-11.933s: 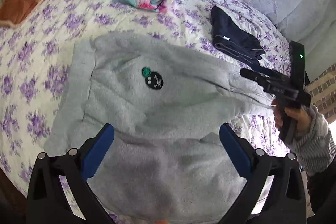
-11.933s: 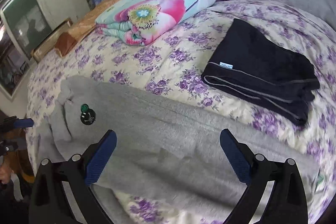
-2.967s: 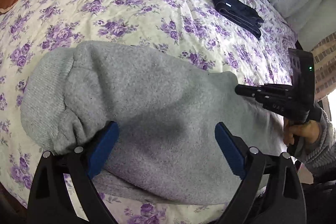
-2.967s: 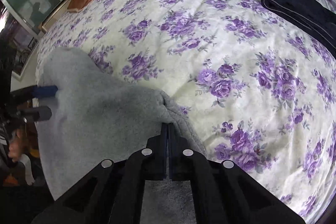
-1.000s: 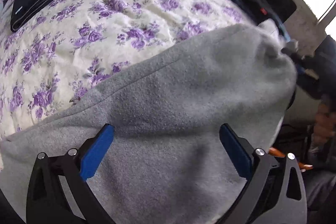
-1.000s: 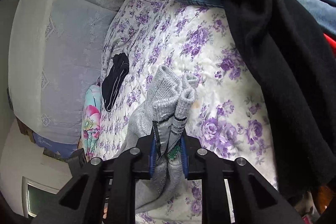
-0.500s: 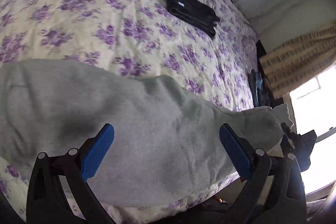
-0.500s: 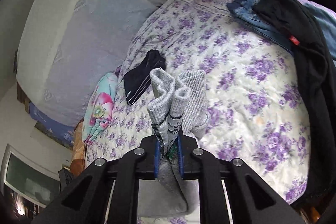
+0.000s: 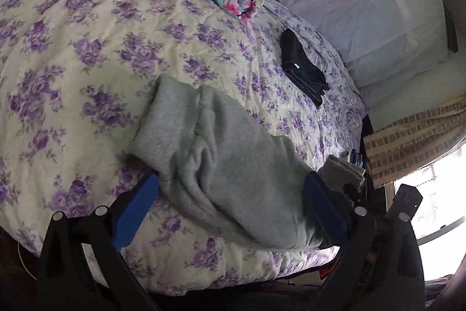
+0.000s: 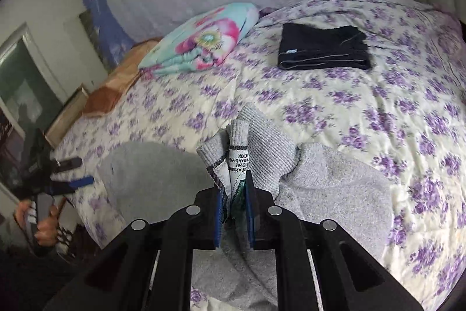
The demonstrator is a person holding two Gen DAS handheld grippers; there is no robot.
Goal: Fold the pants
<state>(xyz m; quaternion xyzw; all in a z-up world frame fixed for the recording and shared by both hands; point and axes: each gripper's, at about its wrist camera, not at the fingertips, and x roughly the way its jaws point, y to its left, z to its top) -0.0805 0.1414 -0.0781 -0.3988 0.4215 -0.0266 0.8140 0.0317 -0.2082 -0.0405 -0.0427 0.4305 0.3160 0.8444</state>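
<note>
Two claws over the floral bed: right claw clamped on the ribbed cuffs of the grey sweatpants. Left claw spread wide, gripping nothing, straddling the sweatpants bunched near the bed's front edge.

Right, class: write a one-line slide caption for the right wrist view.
Right hand-held gripper shut on the grey pants at the cuffs, above a floral bedspread.

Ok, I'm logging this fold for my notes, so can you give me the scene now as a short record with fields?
surface: purple-flowered quilted bed cover
garment: grey fleece pants, lying bunched on the bed
right hand-held gripper: shut on the ribbed cuffs and label
left hand-held gripper: open, holding nothing
also on bed: folded black garment; folded floral blanket
</note>
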